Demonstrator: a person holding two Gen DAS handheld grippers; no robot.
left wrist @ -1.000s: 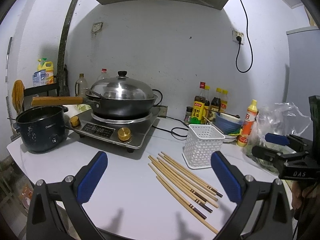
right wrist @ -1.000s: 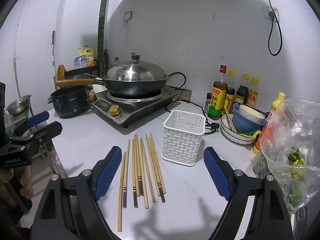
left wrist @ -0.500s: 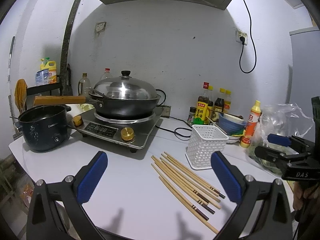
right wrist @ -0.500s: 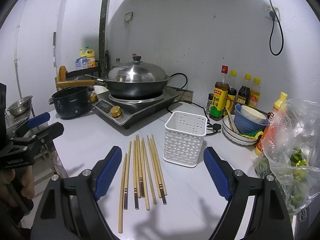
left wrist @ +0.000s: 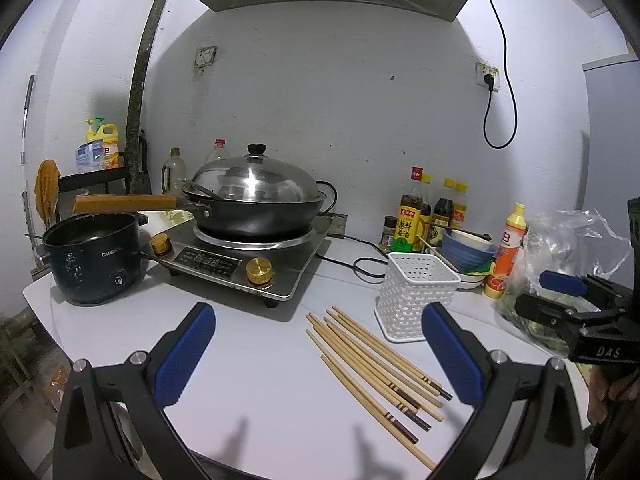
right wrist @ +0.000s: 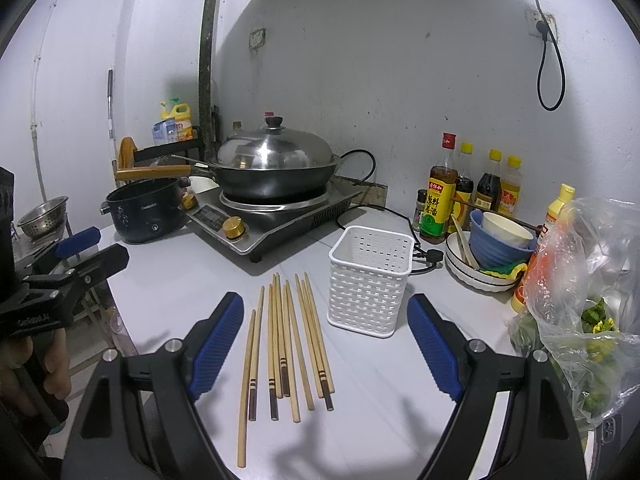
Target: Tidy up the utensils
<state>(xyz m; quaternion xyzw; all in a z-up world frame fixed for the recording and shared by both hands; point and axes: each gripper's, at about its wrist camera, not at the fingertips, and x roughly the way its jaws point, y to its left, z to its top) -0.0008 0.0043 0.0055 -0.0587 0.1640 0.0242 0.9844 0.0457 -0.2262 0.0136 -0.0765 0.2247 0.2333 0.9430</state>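
A bunch of wooden chopsticks (right wrist: 286, 340) lies flat on the white bench (right wrist: 168, 280), side by side, with the dark ends near the camera. Just beside them, to the right, stands a white basket (right wrist: 370, 284) with little holes, and it looks empty inside. The right hand-held gripper (right wrist: 326, 350) hangs above the chopsticks with its blue fingers (right wrist: 218, 338) wide apart, and it holds nothing. The left hand-held gripper (left wrist: 318, 358) is also spread wide over the bench and holds nothing. Behind the chopsticks a big wok (left wrist: 256, 208) with a shiny lid sits on a flat cooker (left wrist: 248, 256). A dark pot (left wrist: 94, 256) stands to the left. Sauce bottles (right wrist: 442, 200) and stacked bowls (right wrist: 494, 248) are by the wall.
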